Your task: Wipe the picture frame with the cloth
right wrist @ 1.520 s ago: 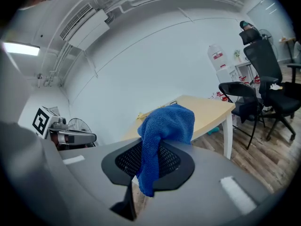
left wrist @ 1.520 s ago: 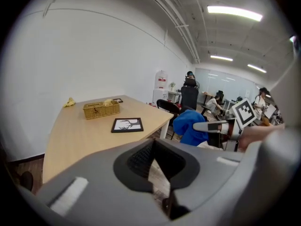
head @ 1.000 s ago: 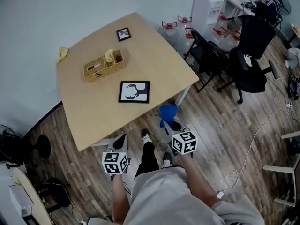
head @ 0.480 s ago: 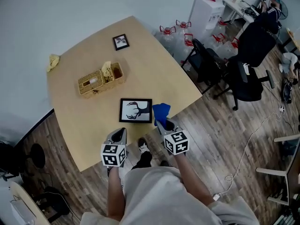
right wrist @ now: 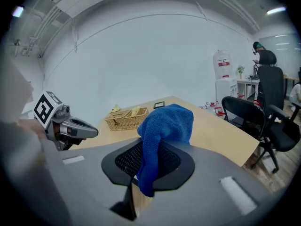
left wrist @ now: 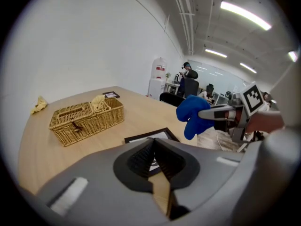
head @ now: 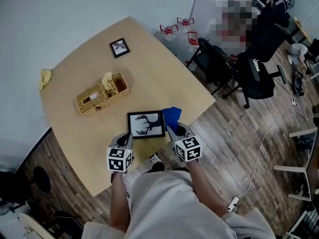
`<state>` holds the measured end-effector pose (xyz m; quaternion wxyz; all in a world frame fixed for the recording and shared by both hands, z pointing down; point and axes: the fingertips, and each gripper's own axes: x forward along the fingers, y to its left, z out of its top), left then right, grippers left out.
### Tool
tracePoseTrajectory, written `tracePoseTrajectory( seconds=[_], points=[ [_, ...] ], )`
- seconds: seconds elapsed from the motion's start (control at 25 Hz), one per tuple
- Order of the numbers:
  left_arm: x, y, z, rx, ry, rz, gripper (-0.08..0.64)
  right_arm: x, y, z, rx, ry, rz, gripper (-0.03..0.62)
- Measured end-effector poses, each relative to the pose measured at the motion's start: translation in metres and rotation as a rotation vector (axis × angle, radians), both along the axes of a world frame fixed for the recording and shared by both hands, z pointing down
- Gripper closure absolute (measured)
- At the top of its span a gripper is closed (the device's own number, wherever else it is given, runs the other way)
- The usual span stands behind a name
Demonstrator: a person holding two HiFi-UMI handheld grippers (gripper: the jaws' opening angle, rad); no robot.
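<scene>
From your head, the frame (head: 145,124) lies flat on the bench (head: 164,78), near the edge right in front of you. Your left tool (head: 125,140) is just beside its near left corner. Your right tool (head: 174,129) holds the blue cloth (head: 172,115) just beside the frame's right side. A basket (head: 102,92) sits farther back.

In the left gripper view, your left tool (left wrist: 153,145) is pressed together with nothing in it. The frame (left wrist: 146,137) lies just ahead of it.

In the right gripper view, your right tool (right wrist: 153,149) pinches the cloth (right wrist: 164,124), which flops over its tip.
</scene>
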<state>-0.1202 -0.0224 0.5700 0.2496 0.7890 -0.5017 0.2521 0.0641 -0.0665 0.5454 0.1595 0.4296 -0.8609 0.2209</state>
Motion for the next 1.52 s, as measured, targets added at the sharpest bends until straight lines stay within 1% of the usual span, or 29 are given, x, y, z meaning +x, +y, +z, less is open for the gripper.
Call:
tracePoseTrajectory(
  seconds=[0.24,0.36,0.44,0.52,0.64,0.68,0.72,0.88,1.0,1.12,1.2,1.32,1.4,1.52],
  points=[
    [-0.022,-0.014,0.043,-0.077,-0.069,0.116,0.508,-0.001,0.001,0.015,-0.018,0.062,0.024,0.543],
    [-0.026,-0.025,0.068,-0.121,-0.107,0.202,0.508,0.003,0.006,0.027,-0.045,0.095,0.040,0.543],
    [-0.028,-0.028,0.087,-0.157,-0.158,0.283,0.508,0.003,0.012,0.035,-0.066,0.109,0.045,0.543],
    [-0.024,-0.028,0.096,-0.188,-0.218,0.382,0.508,0.004,0.016,0.038,-0.074,0.117,0.050,0.543],
    [-0.018,-0.028,0.111,-0.216,-0.360,0.563,0.508,0.004,0.012,0.040,-0.073,0.126,0.051,0.543],
    [-0.017,-0.028,0.116,-0.226,-0.393,0.608,0.508,0.002,0.009,0.040,-0.073,0.127,0.052,0.543],
    [-0.016,-0.029,0.119,-0.233,-0.408,0.634,0.508,0.001,0.006,0.041,-0.074,0.127,0.052,0.543],
    [-0.013,-0.033,0.125,-0.254,-0.407,0.650,0.508,-0.007,-0.003,0.040,-0.067,0.135,0.032,0.543],
    [-0.012,-0.033,0.128,-0.273,-0.424,0.705,0.506,-0.010,-0.011,0.040,-0.058,0.151,0.003,0.543],
    [-0.011,-0.034,0.127,-0.299,-0.412,0.728,0.506,-0.010,-0.027,0.044,-0.058,0.160,-0.007,0.543],
    [-0.010,-0.034,0.129,-0.313,-0.430,0.749,0.506,-0.013,-0.043,0.045,-0.050,0.170,-0.021,0.543],
    [-0.008,-0.033,0.131,-0.340,-0.459,0.774,0.506,-0.027,-0.070,0.045,-0.022,0.209,-0.082,0.543],
    [-0.007,-0.034,0.131,-0.354,-0.469,0.781,0.506,-0.039,-0.088,0.046,-0.003,0.255,-0.137,0.543],
    [-0.007,-0.032,0.132,-0.370,-0.485,0.799,0.506,-0.055,-0.105,0.062,-0.011,0.329,-0.221,0.543]
  ],
)
